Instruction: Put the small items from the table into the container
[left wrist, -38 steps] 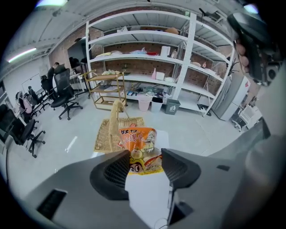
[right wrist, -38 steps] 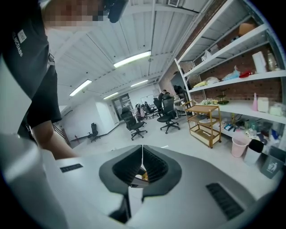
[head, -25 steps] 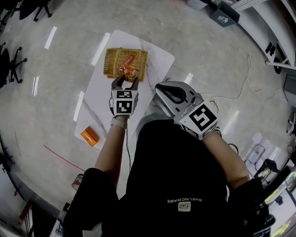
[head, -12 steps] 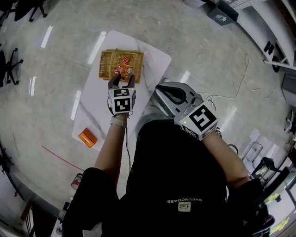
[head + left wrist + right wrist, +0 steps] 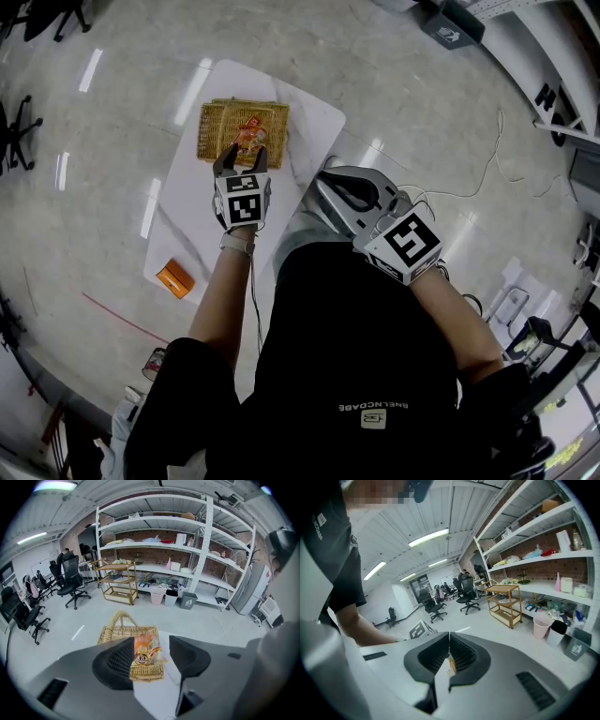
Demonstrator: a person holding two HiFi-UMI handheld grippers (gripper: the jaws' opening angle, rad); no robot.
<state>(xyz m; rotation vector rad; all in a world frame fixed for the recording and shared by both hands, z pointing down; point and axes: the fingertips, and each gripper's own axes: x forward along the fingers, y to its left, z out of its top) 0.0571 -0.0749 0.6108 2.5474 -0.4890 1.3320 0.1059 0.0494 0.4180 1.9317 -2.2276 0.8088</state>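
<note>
A woven wicker basket (image 5: 212,133) with a handle stands at the far end of the white table (image 5: 192,211). My left gripper (image 5: 242,155) hangs at the basket's near edge, shut on a puffy orange snack packet (image 5: 248,134). In the left gripper view the snack packet (image 5: 147,656) hangs between the wide-set jaws of the left gripper (image 5: 151,641), in front of the wicker basket (image 5: 123,632). My right gripper (image 5: 328,178) is shut and held close to the body, off the table's right side. In its own view the right gripper (image 5: 449,634) has its pads together.
A small orange box (image 5: 175,279) lies near the table's left front edge. Another orange item (image 5: 253,120) lies in the basket. Shelving racks (image 5: 154,541), office chairs (image 5: 70,581) and a wooden trolley (image 5: 117,583) stand around the room. A cable (image 5: 469,192) runs across the floor on the right.
The left gripper has carried the snack packet a little farther along the table, onto the basket's near edge. The right gripper stays by the body.
</note>
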